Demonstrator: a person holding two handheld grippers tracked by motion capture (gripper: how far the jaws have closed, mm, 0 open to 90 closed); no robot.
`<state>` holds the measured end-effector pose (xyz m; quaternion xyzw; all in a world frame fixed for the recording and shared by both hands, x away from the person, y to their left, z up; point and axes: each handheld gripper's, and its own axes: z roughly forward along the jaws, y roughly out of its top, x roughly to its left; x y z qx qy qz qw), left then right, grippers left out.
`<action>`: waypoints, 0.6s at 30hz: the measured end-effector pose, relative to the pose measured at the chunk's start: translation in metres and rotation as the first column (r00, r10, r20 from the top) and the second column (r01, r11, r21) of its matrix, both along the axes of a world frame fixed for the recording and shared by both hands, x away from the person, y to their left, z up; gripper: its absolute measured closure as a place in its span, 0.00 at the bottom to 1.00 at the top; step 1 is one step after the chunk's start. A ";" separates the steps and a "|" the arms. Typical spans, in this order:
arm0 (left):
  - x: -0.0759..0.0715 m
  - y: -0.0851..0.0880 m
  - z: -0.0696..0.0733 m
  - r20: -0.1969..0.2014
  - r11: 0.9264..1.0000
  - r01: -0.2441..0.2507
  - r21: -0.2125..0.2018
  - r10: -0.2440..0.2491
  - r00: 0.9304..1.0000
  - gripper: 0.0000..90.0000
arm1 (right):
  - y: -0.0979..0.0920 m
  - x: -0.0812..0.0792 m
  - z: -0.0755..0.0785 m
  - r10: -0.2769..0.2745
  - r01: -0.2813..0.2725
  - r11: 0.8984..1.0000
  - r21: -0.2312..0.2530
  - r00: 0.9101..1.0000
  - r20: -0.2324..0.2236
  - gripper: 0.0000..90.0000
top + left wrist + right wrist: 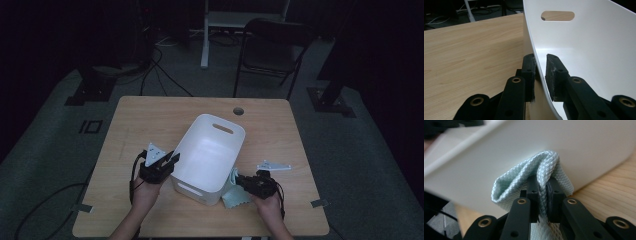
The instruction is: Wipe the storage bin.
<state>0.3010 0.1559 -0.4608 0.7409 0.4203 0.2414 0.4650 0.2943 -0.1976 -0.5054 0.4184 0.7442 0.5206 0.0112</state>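
- The right gripper (246, 181) has its jaws pinched on a fold of the pale blue cloth (541, 173), bunched up tight against the outside wall of the white bin (212, 150).
- In the high view the cloth (234, 192) lies on the desk (150, 120) at the bin's near right corner, not far from the desk's near edge; it is not in the bin yet.
- The left gripper (167, 160) straddles the bin's left rim: one jaw outside, one inside. In the left gripper view the wall (584, 42) sits in the gap with a sliver of daylight on the inner side, so that reads as loosened rather than clamped.
- My call: the pick-up looks done, and the lift over the rim and the drop inside are left. The bin's floor looks bare.
- The desk is light wood grain, with a round cable hole (238, 110) near its far edge.
- Beyond the far edge, a dim room: grey carpet, a black folding chair (272, 50), cables trailing across the floor (160, 75) and dark curtains.
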 end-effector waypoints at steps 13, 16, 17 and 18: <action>-0.001 -0.002 0.001 -0.004 1.000 0.000 0.021 0.000 1.000 0.90 | 0.012 -0.028 0.028 0.033 -0.040 0.997 0.065 0.994 0.104 0.92; -0.001 -0.002 0.001 -0.001 1.000 0.002 0.016 -0.002 1.000 0.91 | 0.013 -0.027 0.025 0.024 -0.032 0.997 0.072 0.994 0.107 0.92; -0.001 -0.002 0.001 -0.001 1.000 0.002 0.015 -0.002 1.000 0.91 | 0.013 -0.026 0.024 0.023 -0.031 0.997 0.070 0.994 0.104 0.92; -0.001 -0.002 0.001 0.000 1.000 0.001 0.016 -0.001 1.000 0.91 | 0.012 -0.026 0.022 0.019 -0.026 0.997 0.071 0.995 0.101 0.92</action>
